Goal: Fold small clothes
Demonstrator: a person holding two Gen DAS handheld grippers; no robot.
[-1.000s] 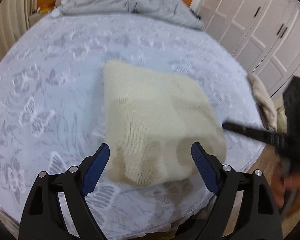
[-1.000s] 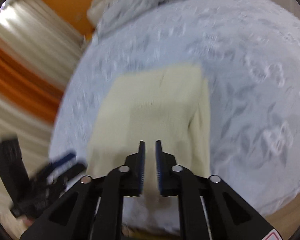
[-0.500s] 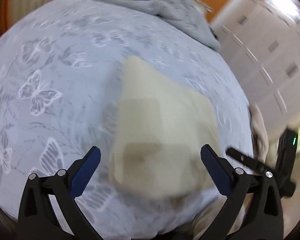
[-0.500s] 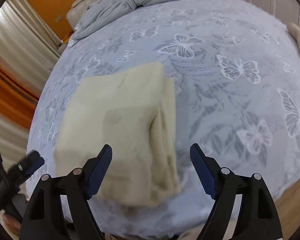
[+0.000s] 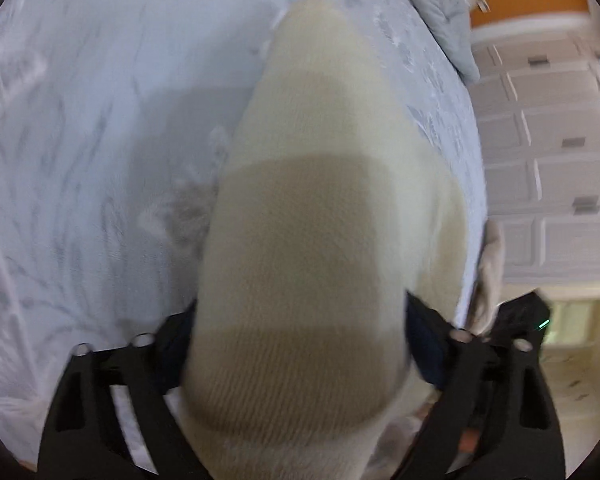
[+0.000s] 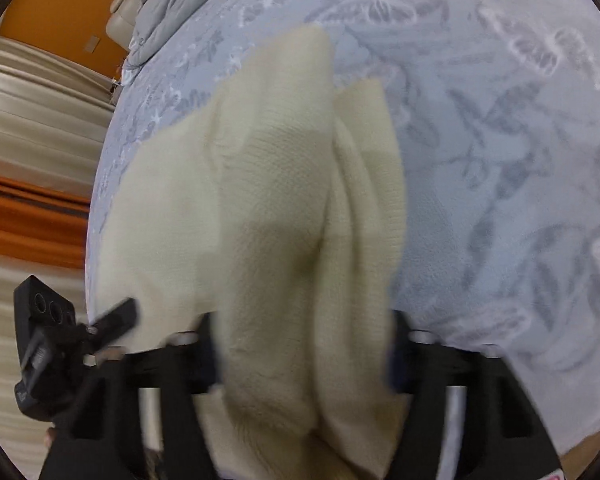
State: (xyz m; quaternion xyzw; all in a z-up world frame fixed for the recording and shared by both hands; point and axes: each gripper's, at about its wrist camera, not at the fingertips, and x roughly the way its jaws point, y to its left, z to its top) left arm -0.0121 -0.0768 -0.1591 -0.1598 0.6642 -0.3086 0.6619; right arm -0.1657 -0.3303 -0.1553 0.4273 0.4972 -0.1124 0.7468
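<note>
On the near edge of the bed, the cream knit garment (image 5: 320, 240) lies part-folded on the butterfly-print bedspread (image 5: 80, 140), one layer lapped over another along its right side; its near hem bulges up between the jaws of both tools. Your left gripper (image 5: 300, 332) has just been closing, fabric between its jaws, though blur hides whether the pads press; your right gripper (image 6: 300, 352) has likewise been closing, jaws partly spread around a thick bunch of hem, contact unclear. Judged step: taking hold of the near hem for the next fold. Next move calls for a firm pinch through all layers on both sides, then an even lift toward the far edge; beyond lie a grey duvet (image 6: 180, 4) and white cupboards (image 5: 548, 160).
</note>
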